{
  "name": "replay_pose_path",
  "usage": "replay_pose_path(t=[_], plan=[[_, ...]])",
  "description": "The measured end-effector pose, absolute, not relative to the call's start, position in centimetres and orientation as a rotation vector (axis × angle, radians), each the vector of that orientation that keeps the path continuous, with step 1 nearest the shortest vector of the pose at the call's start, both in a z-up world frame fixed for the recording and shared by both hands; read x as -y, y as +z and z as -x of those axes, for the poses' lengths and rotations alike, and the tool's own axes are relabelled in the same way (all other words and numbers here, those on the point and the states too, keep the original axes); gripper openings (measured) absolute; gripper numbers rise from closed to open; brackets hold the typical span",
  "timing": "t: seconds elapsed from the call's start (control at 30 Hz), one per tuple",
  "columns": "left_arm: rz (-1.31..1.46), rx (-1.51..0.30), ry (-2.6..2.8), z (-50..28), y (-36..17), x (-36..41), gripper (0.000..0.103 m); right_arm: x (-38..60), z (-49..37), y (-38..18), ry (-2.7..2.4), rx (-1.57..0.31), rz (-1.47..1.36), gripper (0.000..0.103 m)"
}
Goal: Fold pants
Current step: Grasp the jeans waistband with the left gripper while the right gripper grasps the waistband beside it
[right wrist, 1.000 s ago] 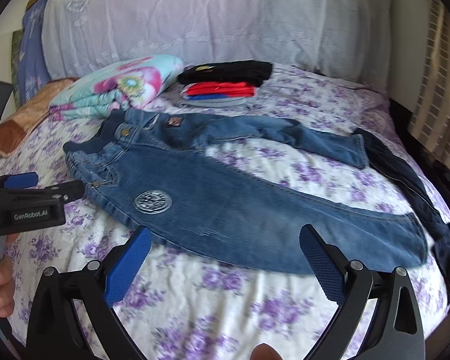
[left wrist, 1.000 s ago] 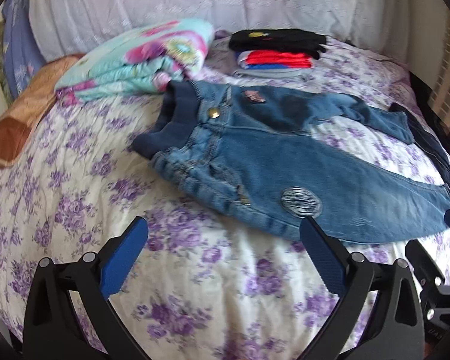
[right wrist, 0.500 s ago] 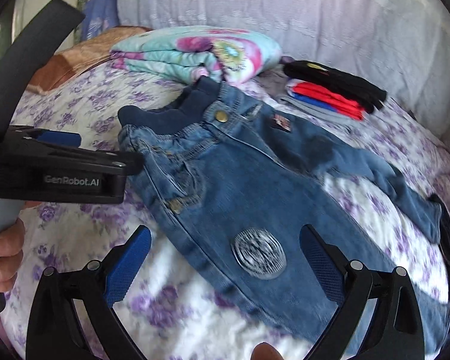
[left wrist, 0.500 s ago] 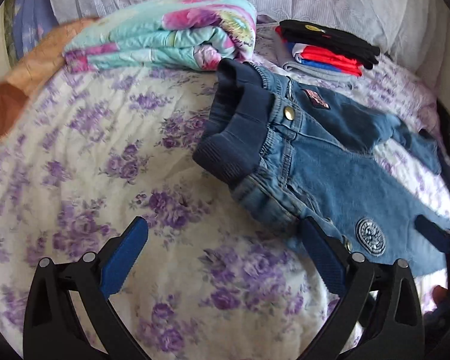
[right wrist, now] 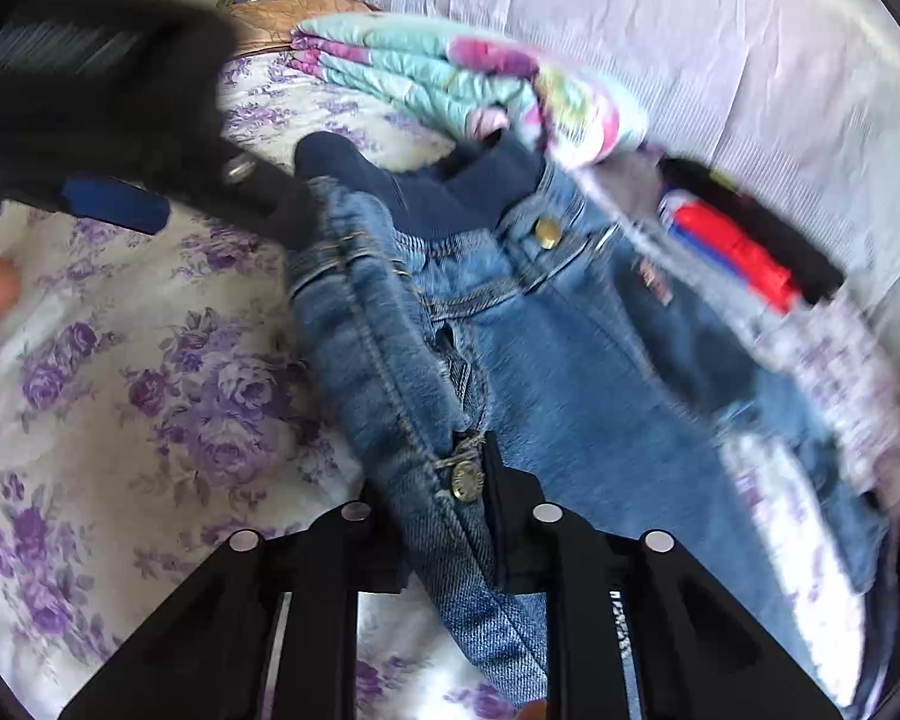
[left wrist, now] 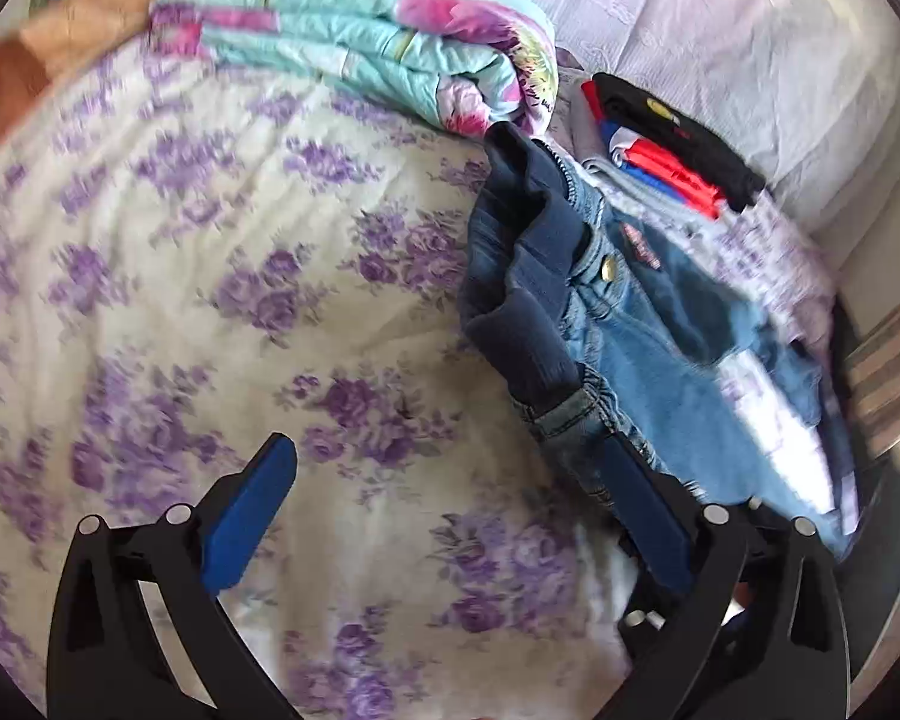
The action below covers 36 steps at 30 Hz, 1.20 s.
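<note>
clearly the right gripper (right wrist: 450, 498) has just been closing, and its jaws now pinch a raised ridge of denim at the near side seam of the jeans (right wrist: 570, 372), low in the centre of the right wrist view, beside a small metal rivet. the bite there is probably meant to lift that edge so one leg can be laid over the other. the left gripper (left wrist: 444, 516) stands spread wide at the bottom of its view; one blue pad (left wrist: 252, 516) hangs over bare floral bedspread (left wrist: 210, 276), the other sits at the waist edge without clamping it, likely lining up for a second hold near the dark ribbed waistband (left wrist: 528, 312). the jeans lie on the bedspread at centre right, waist toward a folded floral quilt (left wrist: 378, 42), near a stack of folded clothes (left wrist: 672, 156) at upper right.

a small patch below the brass button (right wrist: 547, 233) is too blurred to read; writing on the gripper body at lower right is also illegible.
</note>
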<state>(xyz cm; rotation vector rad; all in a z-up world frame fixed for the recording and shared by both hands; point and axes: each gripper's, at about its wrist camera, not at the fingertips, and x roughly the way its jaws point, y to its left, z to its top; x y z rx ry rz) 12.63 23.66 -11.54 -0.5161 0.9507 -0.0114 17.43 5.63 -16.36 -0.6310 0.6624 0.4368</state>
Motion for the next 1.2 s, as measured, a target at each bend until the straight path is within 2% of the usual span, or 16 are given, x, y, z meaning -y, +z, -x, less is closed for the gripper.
replay_pose_path(t=[0.23, 0.27, 0.3, 0.37, 0.43, 0.47, 0.5, 0.6, 0.63, 0.7, 0.77, 0.83, 0.87, 0.9, 0.93, 1.2], plan=[[0.582, -0.988, -0.2, -15.9, -10.9, -22.4, 0.098, -4.6, -15.3, -15.2, 0.413, -0.607, 0.63, 0.015], [0.59, -0.995, -0.225, -16.1, -10.9, -22.2, 0.088, -4.4, -15.0, -15.1, 0.412, -0.605, 0.63, 0.015], [0.622, -1.008, -0.292, -16.6, -10.7, -22.0, 0.07, -4.3, -14.6, -15.0, 0.409, -0.6, 0.633, 0.015], [0.662, -1.022, -0.359, -17.0, -10.3, -21.9, 0.065, -4.3, -13.7, -15.0, 0.397, -0.581, 0.655, 0.014], [0.66, -1.011, -0.379, -17.3, -9.3, -21.6, 0.068, -4.7, -12.8, -15.0, 0.385, -0.551, 0.681, 0.014], [0.646, -1.018, -0.371, -17.4, -9.2, -21.4, 0.078, -4.8, -12.2, -15.0, 0.376, -0.537, 0.7, 0.014], [0.626, -1.027, -0.368, -17.6, -9.2, -21.0, 0.083, -4.9, -11.9, -15.1, 0.366, -0.528, 0.713, 0.014], [0.54, -1.067, -0.348, -18.5, -9.8, -19.4, 0.081, -5.0, -12.0, -15.4, 0.364, -0.551, 0.702, 0.014], [0.501, -1.07, -0.324, -19.0, -10.3, -19.0, 0.076, -4.8, -12.3, -15.5, 0.367, -0.557, 0.694, 0.014], [0.452, -1.098, -0.292, -19.9, -11.5, -18.8, 0.043, -4.7, -12.6, -15.6, 0.361, -0.556, 0.69, 0.014], [0.476, -1.113, -0.282, -20.1, -12.6, -19.4, 0.026, -4.8, -12.7, -15.7, 0.352, -0.551, 0.695, 0.017], [0.505, -1.1, -0.283, -19.9, -12.8, -20.0, 0.022, -5.0, -12.8, -16.0, 0.35, -0.543, 0.705, 0.049], [0.508, -1.09, -0.287, -19.6, -12.7, -20.2, 0.021, -5.3, -12.9, -16.1, 0.347, -0.519, 0.72, 0.055], [0.505, -1.07, -0.292, -19.2, -12.3, -20.1, 0.021, -5.6, -13.0, -16.3, 0.334, -0.506, 0.738, 0.031], [0.497, -1.054, -0.295, -18.7, -11.8, -20.2, 0.021, -5.8, -13.0, -16.3, 0.336, -0.519, 0.745, 0.015], [0.413, -0.878, -0.357, -12.9, -6.2, -21.2, 0.02, -5.6, -8.1, -11.1, 0.417, -0.452, 0.682, 0.014]])
